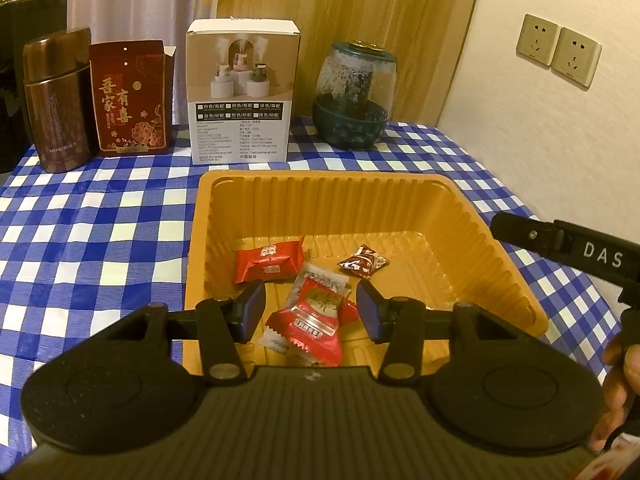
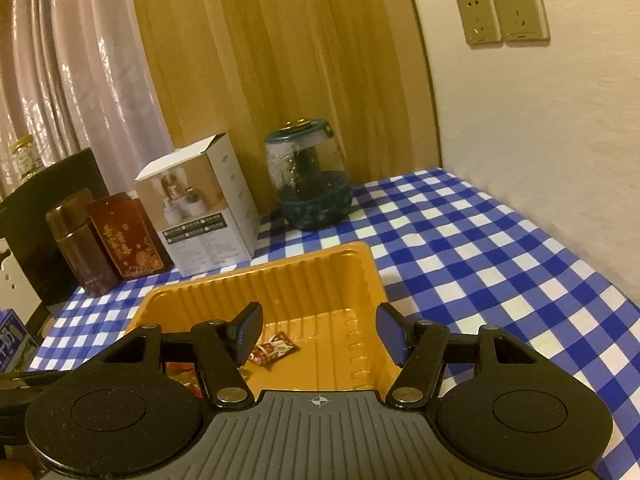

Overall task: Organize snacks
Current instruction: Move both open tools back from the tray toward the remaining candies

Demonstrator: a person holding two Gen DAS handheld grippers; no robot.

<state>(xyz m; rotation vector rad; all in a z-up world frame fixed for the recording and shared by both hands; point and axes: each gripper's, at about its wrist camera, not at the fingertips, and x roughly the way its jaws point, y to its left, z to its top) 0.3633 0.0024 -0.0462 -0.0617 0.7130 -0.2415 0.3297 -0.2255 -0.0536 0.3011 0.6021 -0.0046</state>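
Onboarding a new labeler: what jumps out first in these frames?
The orange tray on the blue checked tablecloth, holding wrapped snacks. The open left gripper hangs over them, empty. Behind stand a white box and a green jar.

One tray; four snack packets – two wall sockets.
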